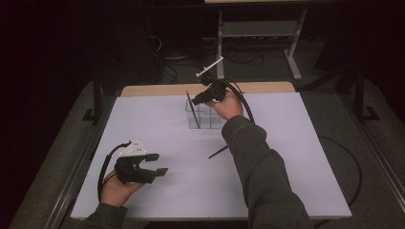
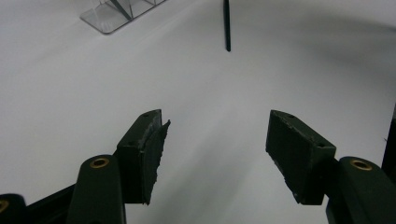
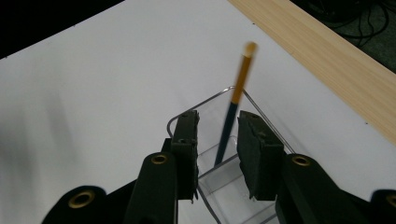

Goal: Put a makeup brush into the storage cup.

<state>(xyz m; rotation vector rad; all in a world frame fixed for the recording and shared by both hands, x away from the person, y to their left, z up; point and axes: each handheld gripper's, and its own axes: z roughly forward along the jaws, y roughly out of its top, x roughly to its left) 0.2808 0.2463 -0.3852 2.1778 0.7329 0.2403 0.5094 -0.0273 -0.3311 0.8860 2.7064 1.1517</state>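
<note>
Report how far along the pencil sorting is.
Done: one pencil stands leaning in the clear holder. In hand: the right gripper is above that holder, jaws apart around the pencil, not pressing it. Left: a second pencil lies on the table; the left gripper is open.

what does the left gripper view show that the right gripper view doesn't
Left gripper view: the left gripper with its jaws wide apart and nothing between them, and a dark pencil lying flat on the white table.

Right gripper view: the right gripper, its pads either side of a second pencil leaning in the holder without pressing it, and the table's wooden strip.

Both: the clear holder and the table.
</note>
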